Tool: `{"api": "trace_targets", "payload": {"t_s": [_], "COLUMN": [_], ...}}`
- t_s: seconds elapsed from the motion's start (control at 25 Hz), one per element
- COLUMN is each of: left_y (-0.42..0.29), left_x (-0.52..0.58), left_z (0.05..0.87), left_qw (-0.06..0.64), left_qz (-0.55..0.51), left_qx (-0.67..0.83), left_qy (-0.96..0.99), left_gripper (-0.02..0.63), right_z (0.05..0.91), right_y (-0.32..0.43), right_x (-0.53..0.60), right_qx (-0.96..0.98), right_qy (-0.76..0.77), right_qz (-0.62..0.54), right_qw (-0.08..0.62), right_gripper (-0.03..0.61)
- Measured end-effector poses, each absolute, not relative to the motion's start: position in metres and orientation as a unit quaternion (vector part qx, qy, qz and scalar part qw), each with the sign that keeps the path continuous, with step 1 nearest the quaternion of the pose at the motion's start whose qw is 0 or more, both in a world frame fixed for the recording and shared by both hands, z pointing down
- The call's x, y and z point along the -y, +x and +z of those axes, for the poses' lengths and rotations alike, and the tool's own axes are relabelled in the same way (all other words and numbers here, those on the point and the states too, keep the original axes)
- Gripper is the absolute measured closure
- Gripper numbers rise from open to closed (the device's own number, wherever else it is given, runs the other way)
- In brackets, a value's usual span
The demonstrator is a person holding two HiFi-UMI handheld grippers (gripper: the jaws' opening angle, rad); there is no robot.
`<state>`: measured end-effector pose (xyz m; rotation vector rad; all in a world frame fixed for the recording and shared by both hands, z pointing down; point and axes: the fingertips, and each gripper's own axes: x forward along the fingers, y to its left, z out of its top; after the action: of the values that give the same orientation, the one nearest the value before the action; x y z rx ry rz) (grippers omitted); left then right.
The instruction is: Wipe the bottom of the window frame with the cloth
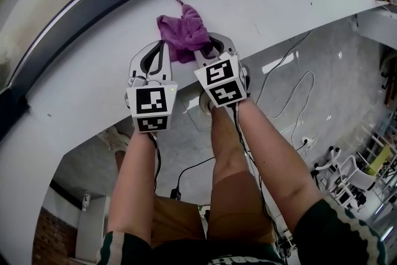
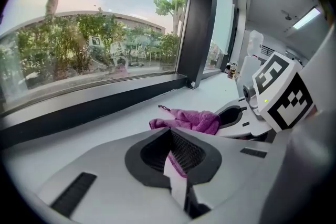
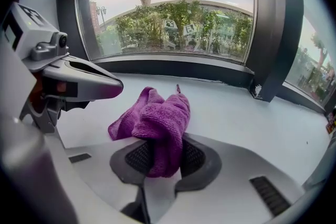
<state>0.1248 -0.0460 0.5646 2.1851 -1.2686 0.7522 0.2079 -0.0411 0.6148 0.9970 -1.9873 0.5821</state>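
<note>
The purple cloth is clamped between the closed jaws of the right gripper. Its bunched bulk is spread just ahead of them on the white sill, short of the dark window frame. The jaws of the left gripper are drawn almost together on nothing, and the cloth is seen just ahead and to their right.

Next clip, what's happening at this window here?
A person works two handheld grippers at a window. The right gripper is clamped on a bunched purple cloth that rests on the white sill, short of the dark bottom frame. The left gripper sits beside it, fingers nearly together with a purple sliver between them; whether it grips the cloth is unclear.
</note>
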Motion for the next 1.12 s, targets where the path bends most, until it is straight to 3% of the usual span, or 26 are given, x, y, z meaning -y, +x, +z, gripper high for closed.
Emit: {"api": "trace_targets", "payload": {"t_s": [1.12], "left_y": [0.038], "left_x": [0.012], "left_z": [0.553], "left_qw": [0.257], "left_qz": [0.269], "left_qx": [0.482], "left_qy": [0.793], "left_gripper": [0.604], "right_z": [0.613], "right_y": [0.11], "right_x": [0.012], "right_qx": [0.807], "right_qy": [0.355], "right_qz": [0.206], "right_qw": [0.425], "right_gripper": [0.476]}}
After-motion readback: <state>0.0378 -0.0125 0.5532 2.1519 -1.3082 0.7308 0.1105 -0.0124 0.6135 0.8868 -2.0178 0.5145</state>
